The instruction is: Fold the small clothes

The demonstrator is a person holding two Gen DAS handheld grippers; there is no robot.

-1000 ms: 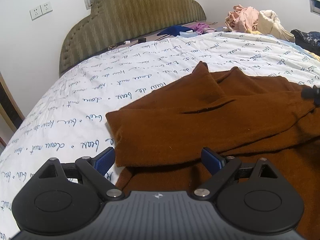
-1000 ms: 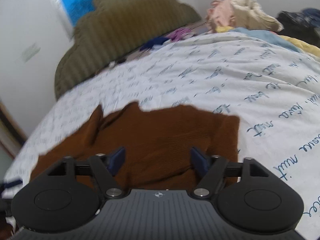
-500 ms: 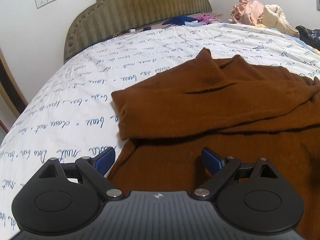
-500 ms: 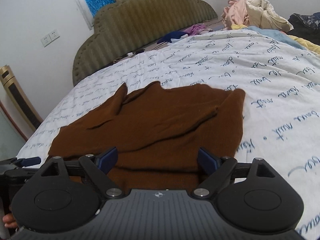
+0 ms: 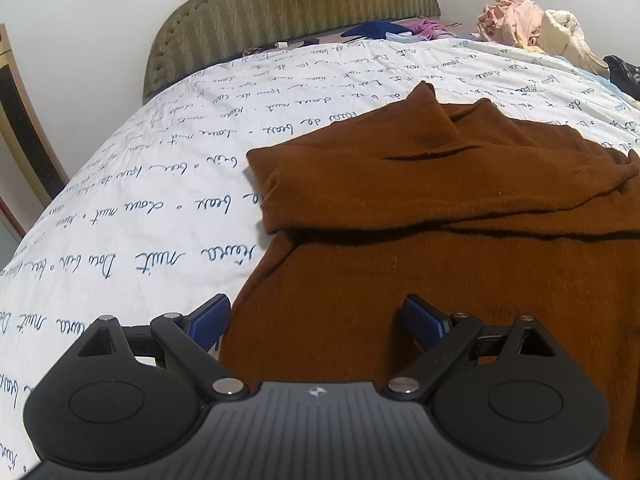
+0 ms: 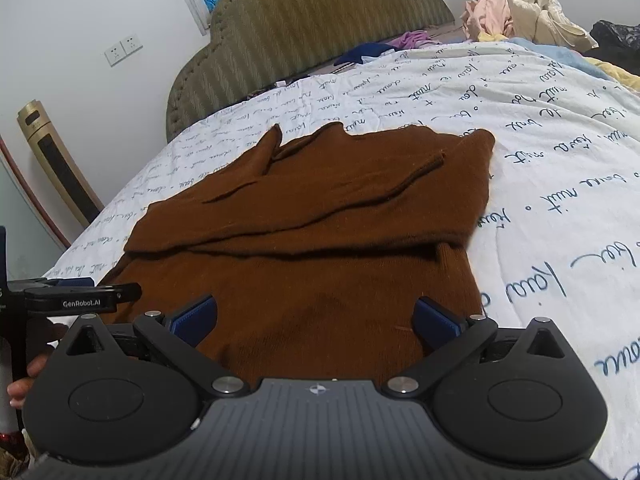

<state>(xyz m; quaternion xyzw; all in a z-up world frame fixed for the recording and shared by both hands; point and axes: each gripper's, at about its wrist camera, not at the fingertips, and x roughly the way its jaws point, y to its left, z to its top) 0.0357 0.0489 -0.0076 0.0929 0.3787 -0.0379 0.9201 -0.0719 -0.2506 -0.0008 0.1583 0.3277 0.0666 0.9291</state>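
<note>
A brown knit sweater [image 5: 440, 216] lies flat on the bed, with both sleeves folded across its chest; it fills the middle of the right wrist view [image 6: 320, 240] too. My left gripper [image 5: 316, 320] is open and empty over the sweater's near left edge. My right gripper [image 6: 316, 320] is open and empty over the sweater's near hem, its right finger close to the right edge. The left gripper's body shows at the left of the right wrist view [image 6: 72, 300].
The bed has a white cover with blue script [image 5: 160, 208] and an olive padded headboard [image 5: 288, 8]. A heap of clothes [image 6: 520, 12] lies at the far right corner, with small garments [image 6: 376, 48] by the headboard. A gold tower unit [image 6: 56, 160] stands left of the bed.
Both grippers have drawn back toward the sweater's near hem, so more of the garment shows. Both stay open and empty. The sweater has not moved.
</note>
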